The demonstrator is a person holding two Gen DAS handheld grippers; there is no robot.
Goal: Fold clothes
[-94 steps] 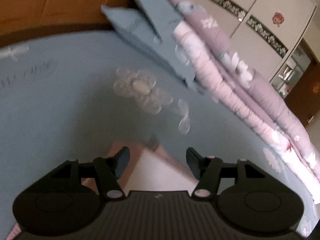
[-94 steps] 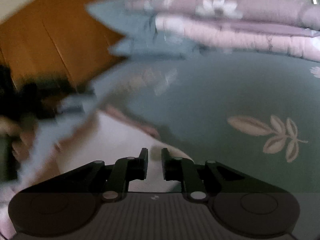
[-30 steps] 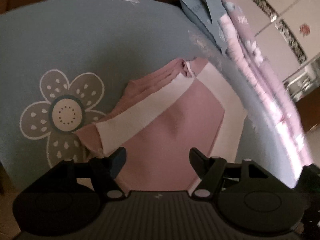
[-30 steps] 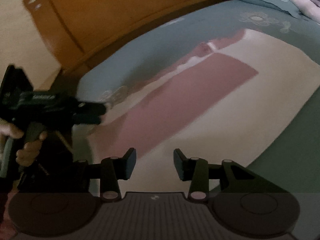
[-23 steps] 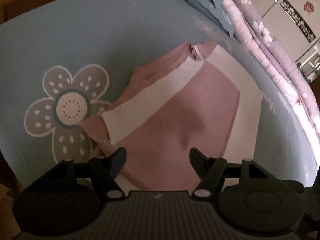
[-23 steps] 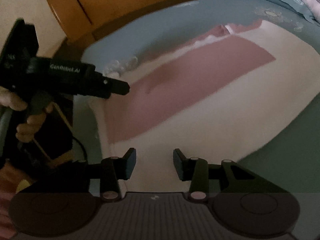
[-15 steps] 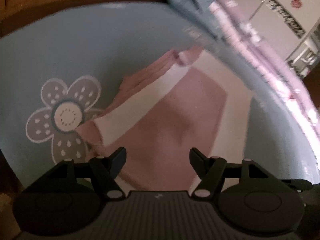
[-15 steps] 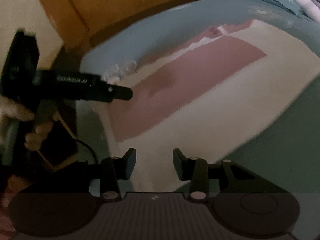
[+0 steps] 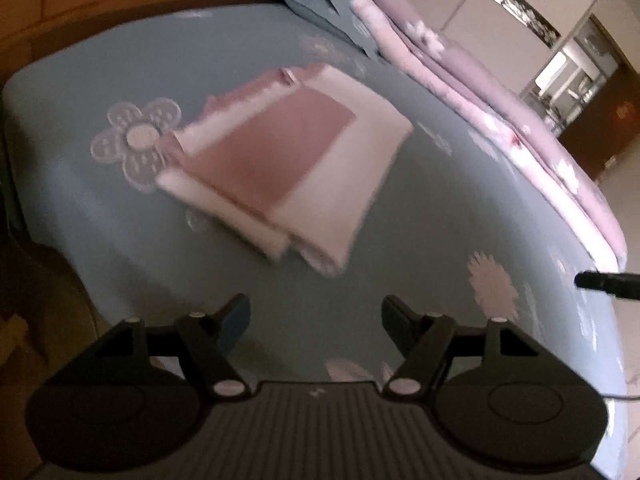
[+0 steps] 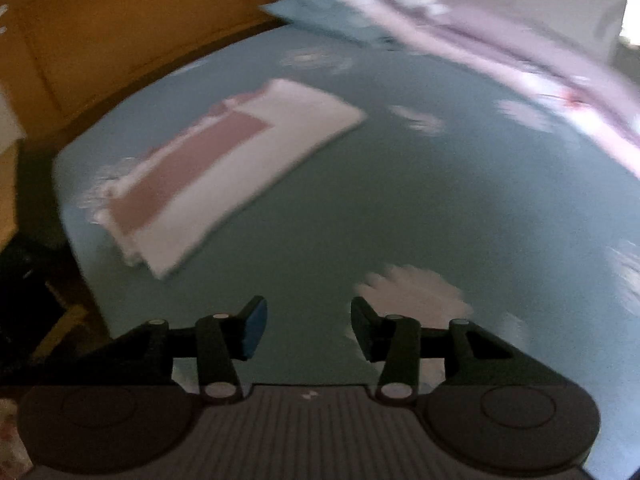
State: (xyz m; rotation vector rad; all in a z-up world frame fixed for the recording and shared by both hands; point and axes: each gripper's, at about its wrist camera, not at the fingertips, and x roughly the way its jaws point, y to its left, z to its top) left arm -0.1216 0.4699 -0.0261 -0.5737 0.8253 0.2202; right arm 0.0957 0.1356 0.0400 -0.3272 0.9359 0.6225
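My left gripper (image 9: 316, 316) wide apart and holding nothing, my right gripper (image 10: 308, 320) just opening, empty too, folded pink top (image 9: 288, 152) flat on the blue bed (image 9: 420, 208)

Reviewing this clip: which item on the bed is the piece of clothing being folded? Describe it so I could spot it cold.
Start from the blue flowered bedsheet covering the bed. Near its wooden-headboard end, beside a large printed flower, lies a flat folded garment. Unlike the purple floral quilt stacked along the far edge, it is a plain rectangle: a dusty pink panel bordered by white, with no print.
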